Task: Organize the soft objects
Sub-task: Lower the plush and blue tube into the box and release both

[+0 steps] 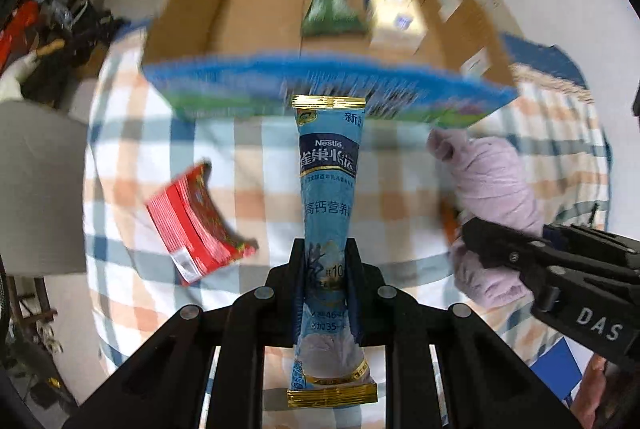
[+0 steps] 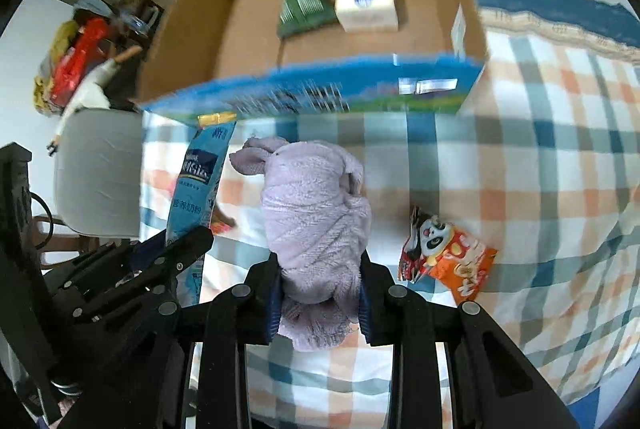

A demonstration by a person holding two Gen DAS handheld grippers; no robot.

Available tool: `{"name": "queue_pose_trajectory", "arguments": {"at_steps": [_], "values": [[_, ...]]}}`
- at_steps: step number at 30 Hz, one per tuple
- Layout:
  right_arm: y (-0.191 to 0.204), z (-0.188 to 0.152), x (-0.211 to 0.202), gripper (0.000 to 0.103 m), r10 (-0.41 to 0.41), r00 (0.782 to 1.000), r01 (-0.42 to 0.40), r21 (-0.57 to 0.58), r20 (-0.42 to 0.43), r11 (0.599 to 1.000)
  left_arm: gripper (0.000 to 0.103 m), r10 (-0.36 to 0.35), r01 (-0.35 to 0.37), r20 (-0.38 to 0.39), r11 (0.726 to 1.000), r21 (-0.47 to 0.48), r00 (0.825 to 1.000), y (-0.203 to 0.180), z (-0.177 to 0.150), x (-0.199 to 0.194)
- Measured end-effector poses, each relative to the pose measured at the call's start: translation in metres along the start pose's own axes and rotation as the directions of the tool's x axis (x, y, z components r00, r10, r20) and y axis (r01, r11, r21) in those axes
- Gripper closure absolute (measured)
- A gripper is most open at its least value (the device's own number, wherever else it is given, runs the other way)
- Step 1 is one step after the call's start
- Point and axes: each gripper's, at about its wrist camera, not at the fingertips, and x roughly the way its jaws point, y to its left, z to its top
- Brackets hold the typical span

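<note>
My left gripper (image 1: pixel 326 253) is shut on a long blue Nestle milk-powder pouch (image 1: pixel 328 185), held upright above the checked cloth and pointing toward the cardboard box (image 1: pixel 188 13). In the right wrist view the same pouch (image 2: pixel 198 181) shows at the left. My right gripper (image 2: pixel 320 269) is shut on a rolled lilac fluffy towel (image 2: pixel 316 205), which also appears in the left wrist view (image 1: pixel 492 185). Inside the box (image 2: pixel 248 29) lie a green packet (image 1: pixel 330 5) and a cream-coloured pack (image 1: pixel 394 13).
A red snack packet (image 1: pixel 196 221) lies on the cloth to the left. An orange panda snack bag (image 2: pixel 444 253) lies to the right. Beside the table's left edge stands a grey chair (image 2: pixel 96 169). Clutter fills the floor at far left.
</note>
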Motion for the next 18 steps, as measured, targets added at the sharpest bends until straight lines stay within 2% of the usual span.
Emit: {"name": "queue_pose_trajectory", "arguments": {"at_steps": [4, 7, 11, 14, 18], "values": [[-0.001, 0.008, -0.043, 0.071, 0.029, 0.998, -0.029, 0.003, 0.058, 1.0, 0.088, -0.03, 0.029, 0.061, 0.999, 0.018, 0.998, 0.007, 0.026, -0.035], [0.017, 0.022, -0.054, 0.071, 0.031, 0.994, -0.032, 0.009, 0.102, 0.999, 0.088, -0.048, 0.045, 0.099, 0.999, 0.03, 0.994, 0.015, 0.047, -0.054], [0.022, 0.042, -0.061, 0.071, 0.017, 0.992, -0.022, 0.031, 0.127, 0.999, 0.088, -0.04, 0.036, 0.124, 0.999, 0.032, 0.992, 0.015, 0.077, -0.064], [0.023, 0.07, -0.053, 0.071, -0.008, 0.991, 0.001, 0.056, 0.133, 0.998, 0.088, -0.035, 0.033, 0.124, 0.999, 0.019, 0.992, 0.026, 0.107, -0.059], [0.015, 0.101, -0.036, 0.071, -0.02, 0.994, 0.009, 0.103, 0.106, 0.995, 0.088, -0.008, 0.007, 0.11, 1.0, 0.006, 0.994, 0.038, 0.143, -0.048]]}}
